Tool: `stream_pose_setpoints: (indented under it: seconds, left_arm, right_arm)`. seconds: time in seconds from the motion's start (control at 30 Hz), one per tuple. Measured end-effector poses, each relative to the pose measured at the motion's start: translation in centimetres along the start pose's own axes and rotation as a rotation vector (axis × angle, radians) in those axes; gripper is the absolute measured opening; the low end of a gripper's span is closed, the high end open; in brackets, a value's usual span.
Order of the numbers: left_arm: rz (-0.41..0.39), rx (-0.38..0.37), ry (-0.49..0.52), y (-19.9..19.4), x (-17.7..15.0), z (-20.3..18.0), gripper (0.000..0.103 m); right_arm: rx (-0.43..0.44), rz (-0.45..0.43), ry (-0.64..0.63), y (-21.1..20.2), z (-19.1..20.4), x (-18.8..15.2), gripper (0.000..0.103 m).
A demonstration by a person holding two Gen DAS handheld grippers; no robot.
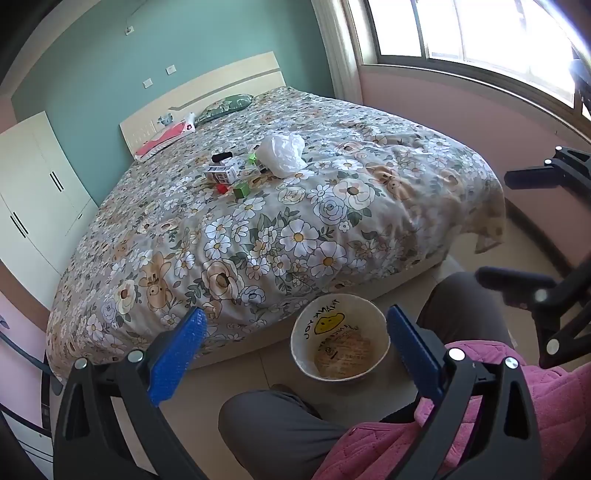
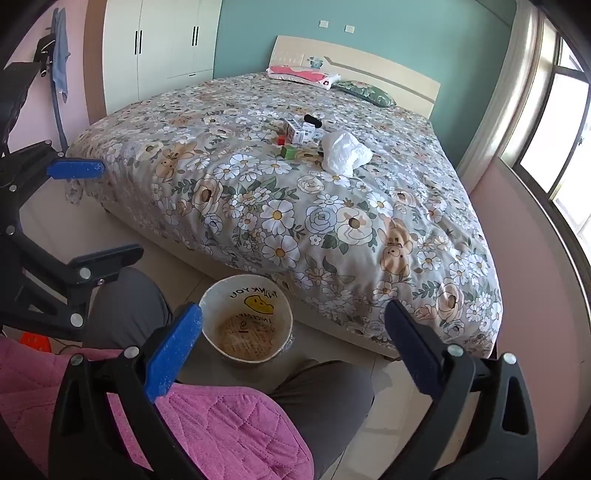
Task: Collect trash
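A small heap of trash lies in the middle of the flowered bed [image 1: 295, 236]: a crumpled white plastic bag [image 1: 280, 153] [image 2: 343, 151], a white carton [image 1: 221, 173] [image 2: 295, 131], a green cube [image 1: 242, 191] [image 2: 288, 151], a red bit [image 1: 221, 189] and a black item [image 1: 221, 157]. A round bin [image 1: 332, 314] [image 2: 255, 295] with a smiley-printed liner stands on the floor at the bed's foot. My left gripper [image 1: 295, 314] [image 2: 122, 210] and right gripper [image 2: 293, 308] [image 1: 495, 227] hover above the bin, well short of the trash. Both stand wide open with nothing between the fingers.
A person's grey-trousered knees [image 1: 273, 424] and a pink quilted garment [image 2: 221, 424] fill the near foreground on either side of the bin. Pillows [image 2: 364, 90] lie at the headboard. A white wardrobe [image 2: 159, 40] stands beyond the bed, and a window [image 1: 480, 33] lights its other side.
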State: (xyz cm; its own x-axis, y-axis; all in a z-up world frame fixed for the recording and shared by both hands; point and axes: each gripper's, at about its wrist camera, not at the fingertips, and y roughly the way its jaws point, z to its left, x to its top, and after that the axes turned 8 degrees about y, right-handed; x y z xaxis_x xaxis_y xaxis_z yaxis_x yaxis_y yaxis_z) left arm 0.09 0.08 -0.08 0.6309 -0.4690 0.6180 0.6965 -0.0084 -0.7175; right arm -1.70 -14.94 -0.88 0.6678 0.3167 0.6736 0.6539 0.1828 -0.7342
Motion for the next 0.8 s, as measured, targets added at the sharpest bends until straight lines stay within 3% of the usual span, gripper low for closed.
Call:
stream_pose_setpoints:
  seconds: [0.8]
  left_arm:
    - [-0.013,0.007,0.008,-0.35,0.43,-0.02,0.099]
  right_arm:
    - [-0.009,-0.008,0.004,-0.47,0.06,0.25,0.096]
